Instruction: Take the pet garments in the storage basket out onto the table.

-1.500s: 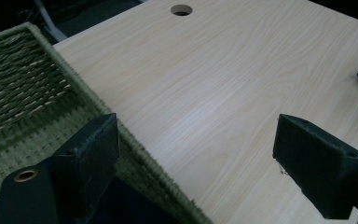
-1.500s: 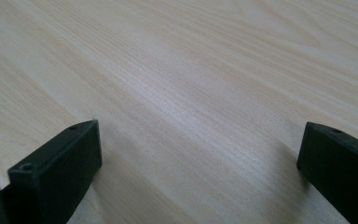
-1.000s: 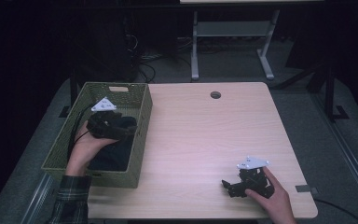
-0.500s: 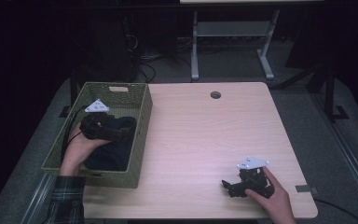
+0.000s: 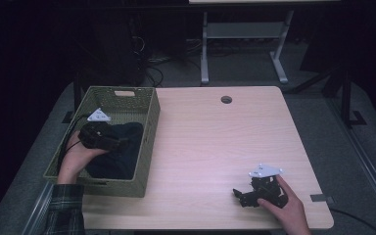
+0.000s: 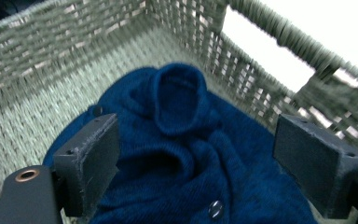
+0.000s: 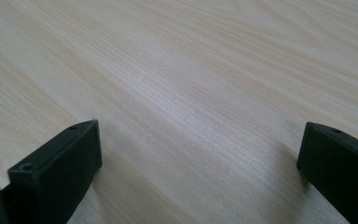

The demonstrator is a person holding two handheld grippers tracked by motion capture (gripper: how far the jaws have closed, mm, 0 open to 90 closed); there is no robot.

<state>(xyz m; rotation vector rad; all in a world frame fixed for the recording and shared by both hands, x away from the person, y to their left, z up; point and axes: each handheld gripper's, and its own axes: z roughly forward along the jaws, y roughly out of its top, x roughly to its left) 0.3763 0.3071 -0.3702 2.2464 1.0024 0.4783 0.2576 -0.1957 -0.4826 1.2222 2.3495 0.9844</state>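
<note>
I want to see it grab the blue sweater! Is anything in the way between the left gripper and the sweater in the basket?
Nothing visible is. The left gripper hangs inside the green woven basket with its jaws wide open, and the blue sweater lies bare right between and below them. The basket walls stand off to the sides.

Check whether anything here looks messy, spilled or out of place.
Nothing stands out. The blue cardigan lies crumpled in the basket, none of it over the rim. The left gripper hangs open above it; the right gripper rests open on the table.

Dim room, grey floor (image 5: pixel 323 98), pale wooden table (image 5: pixel 225 142).
</note>
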